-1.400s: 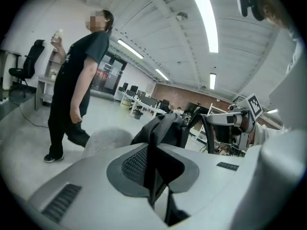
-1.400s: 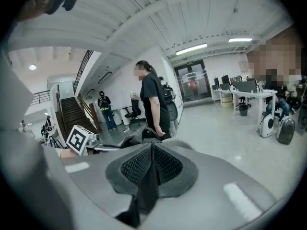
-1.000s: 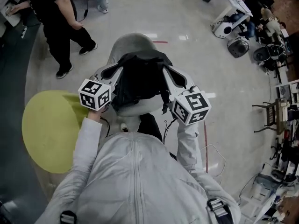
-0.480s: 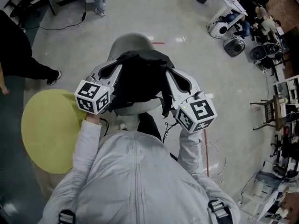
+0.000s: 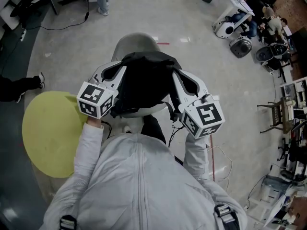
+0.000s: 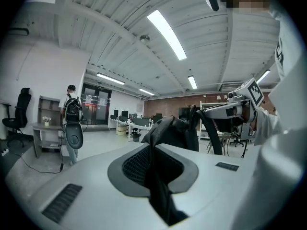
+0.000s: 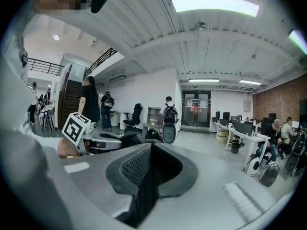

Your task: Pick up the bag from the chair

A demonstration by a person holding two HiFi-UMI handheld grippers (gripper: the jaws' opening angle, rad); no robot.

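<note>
A black bag [image 5: 144,83] hangs between my two grippers, above the grey chair [image 5: 136,42]. My left gripper [image 5: 115,72] is shut on the bag's left side, where black fabric [image 6: 158,186] is pinched between its jaws. My right gripper [image 5: 178,78] is shut on the bag's right side, and a dark strap [image 7: 144,190] runs through its closed jaws. The bag's bunched top [image 6: 172,131] shows past the left jaws, with the right gripper [image 6: 230,110] beyond it. In the right gripper view the left gripper's marker cube [image 7: 76,128] and the bag [image 7: 129,138] are visible.
A round yellow table [image 5: 53,133] stands at my left. At the left edge is a person's shoe [image 5: 41,79]. Desks, chairs and wheeled machines [image 5: 240,44] crowd the right side. A red floor line [image 5: 210,147] and a loose cable [image 5: 218,157] lie at the right.
The person in black has walked off to the left, leaving only a foot in view. My right gripper has shifted slightly toward me, still holding the bag.
</note>
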